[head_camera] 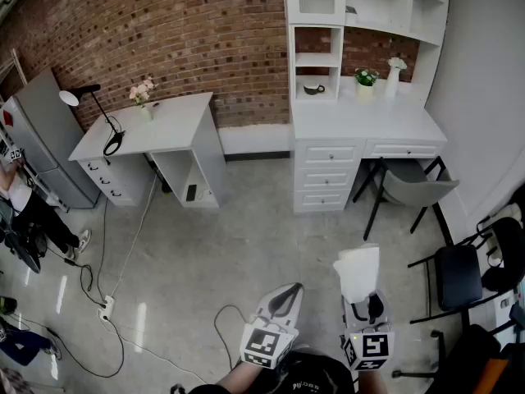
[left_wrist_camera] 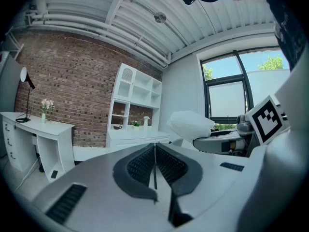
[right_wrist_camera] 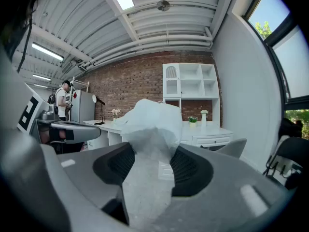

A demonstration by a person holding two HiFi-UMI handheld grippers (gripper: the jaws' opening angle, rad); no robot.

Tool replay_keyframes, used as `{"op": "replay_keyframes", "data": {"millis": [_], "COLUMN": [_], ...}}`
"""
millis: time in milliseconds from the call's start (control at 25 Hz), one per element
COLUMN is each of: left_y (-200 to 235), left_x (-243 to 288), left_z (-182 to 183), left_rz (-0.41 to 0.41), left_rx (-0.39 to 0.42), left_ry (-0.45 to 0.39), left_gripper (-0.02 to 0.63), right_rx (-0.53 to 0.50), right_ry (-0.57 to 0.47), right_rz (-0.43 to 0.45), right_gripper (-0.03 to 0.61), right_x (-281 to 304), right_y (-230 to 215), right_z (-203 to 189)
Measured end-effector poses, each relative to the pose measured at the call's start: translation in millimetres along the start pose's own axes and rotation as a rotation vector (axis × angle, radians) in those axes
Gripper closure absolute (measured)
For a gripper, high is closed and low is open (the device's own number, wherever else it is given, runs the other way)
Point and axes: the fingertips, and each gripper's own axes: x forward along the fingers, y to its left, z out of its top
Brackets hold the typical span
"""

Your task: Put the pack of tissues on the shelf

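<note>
A white pack of tissues (head_camera: 359,272) sticks up from my right gripper (head_camera: 366,305), whose pads press on its lower part; in the right gripper view the pack (right_wrist_camera: 150,123) fills the gap between the dark pads. My left gripper (head_camera: 281,302) hangs beside it at the bottom of the head view, shut and empty, pads (left_wrist_camera: 155,164) touching. From the left gripper view the pack (left_wrist_camera: 190,123) shows to the right. The white shelf unit (head_camera: 361,11) stands on a white desk (head_camera: 365,125) against the brick wall, well ahead of both grippers.
A second white desk (head_camera: 152,130) with a lamp and a flower vase stands at the left. A grey chair (head_camera: 414,189) sits by the shelf desk, black chairs (head_camera: 459,273) at the right. Cables (head_camera: 102,302) trail on the floor. A person (head_camera: 29,212) stands far left by a grey cabinet.
</note>
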Motion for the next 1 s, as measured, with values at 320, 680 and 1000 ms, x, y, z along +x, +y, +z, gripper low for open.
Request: {"op": "replay_keyframes", "data": {"millis": [320, 680, 1000], "left_y": [-4, 24, 73], "left_x": [-4, 13, 67], "left_z": [-3, -4, 11], "left_rz": [-0.001, 0.021, 0.002], "left_rx": [-0.015, -0.046, -0.041], "left_ry": [0.023, 0.030, 0.019], "left_gripper": [0.603, 0.603, 0.603], "right_rx": [0.025, 0.040, 0.035], "right_ry": [-0.052, -0.096, -0.134], "right_rz": [0.027, 0.054, 0.029], "right_gripper": [0.353, 0.347, 0.344], "right_x": [-8, 17, 76], "right_y": [4, 3, -13], "right_z": [12, 25, 47]}}
